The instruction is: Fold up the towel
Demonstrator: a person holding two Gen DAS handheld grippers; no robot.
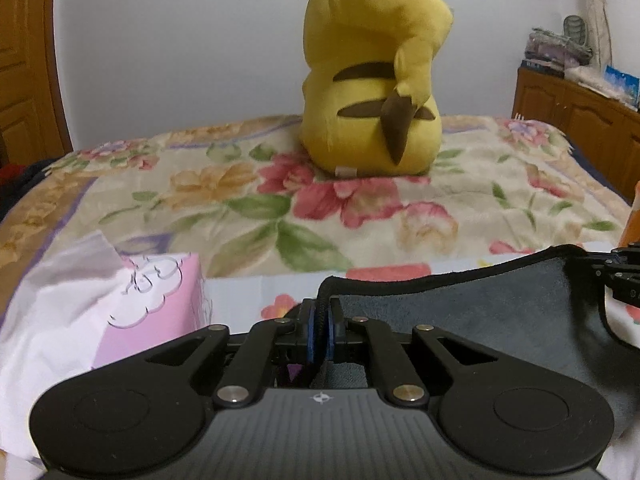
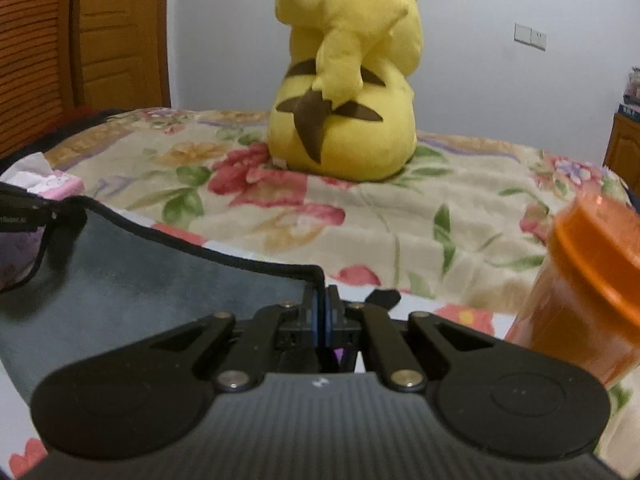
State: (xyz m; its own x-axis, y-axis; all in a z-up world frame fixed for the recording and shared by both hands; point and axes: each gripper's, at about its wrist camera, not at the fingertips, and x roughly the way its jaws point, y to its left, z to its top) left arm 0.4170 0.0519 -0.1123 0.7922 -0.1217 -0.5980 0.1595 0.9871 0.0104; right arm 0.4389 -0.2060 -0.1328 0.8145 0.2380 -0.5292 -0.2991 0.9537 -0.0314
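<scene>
A dark grey towel [image 1: 472,312] with a black hem hangs stretched between my two grippers above the flowered bed. My left gripper [image 1: 321,320] is shut on its left corner; the towel runs off to the right, where the right gripper's tip [image 1: 618,276] holds the other corner. In the right wrist view my right gripper [image 2: 323,312] is shut on the towel's [image 2: 160,280] right corner, and the left gripper [image 2: 28,212] shows at the far left edge. The top hem sags slightly between them.
A large yellow Pikachu plush [image 1: 372,68] sits on the flowered blanket [image 1: 248,200] straight ahead. A pink tissue box [image 1: 156,300] stands at the left. An orange lidded jar [image 2: 592,288] stands close at the right. Wooden cabinets [image 1: 580,128] stand at the far right.
</scene>
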